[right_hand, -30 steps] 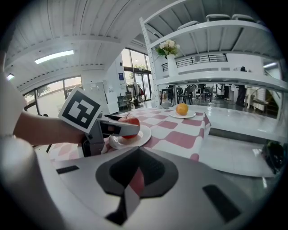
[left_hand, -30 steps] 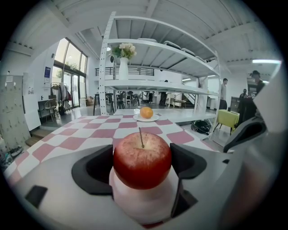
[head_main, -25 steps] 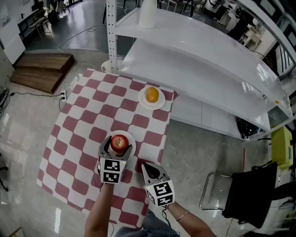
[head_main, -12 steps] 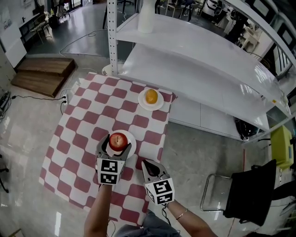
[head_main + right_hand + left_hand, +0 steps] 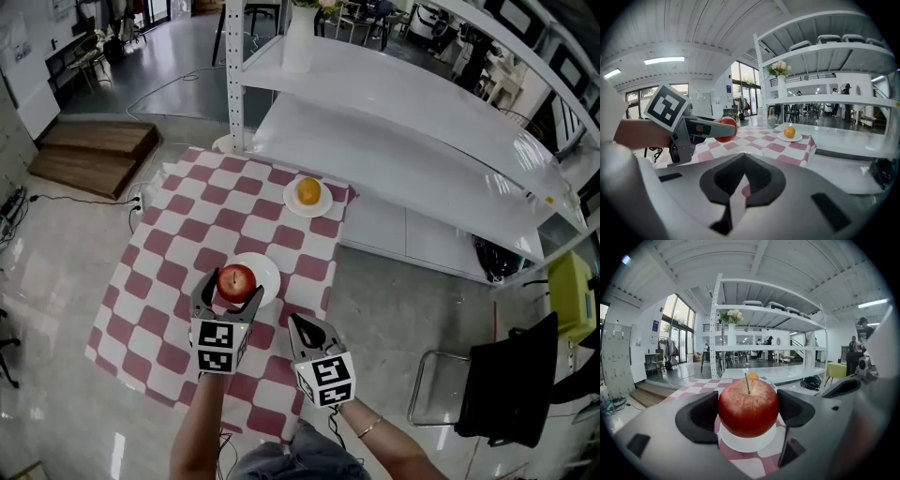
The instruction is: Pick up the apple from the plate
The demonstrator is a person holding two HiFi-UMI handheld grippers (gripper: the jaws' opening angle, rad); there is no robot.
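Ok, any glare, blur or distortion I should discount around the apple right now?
Head view: apple sharp, glossy floor glares at left. Left gripper view: strong fisheye, black corners, shelf bowed, apple crisp and evenly lit. Right gripper view: same fisheye, near jaws slightly soft, orange clear.

We see a low tabletop (image 5: 155, 309) wholly covered by a red-and-white checked cloth (image 5: 202, 220), its corner hanging over the edge in the right gripper view. Two things lie directly on the cloth: a near plate (image 5: 267, 272), white, towards the front edge, and a far plate (image 5: 293, 203), also white, at the far right corner, which carries an orange (image 5: 308, 191). The two plates lie well apart.
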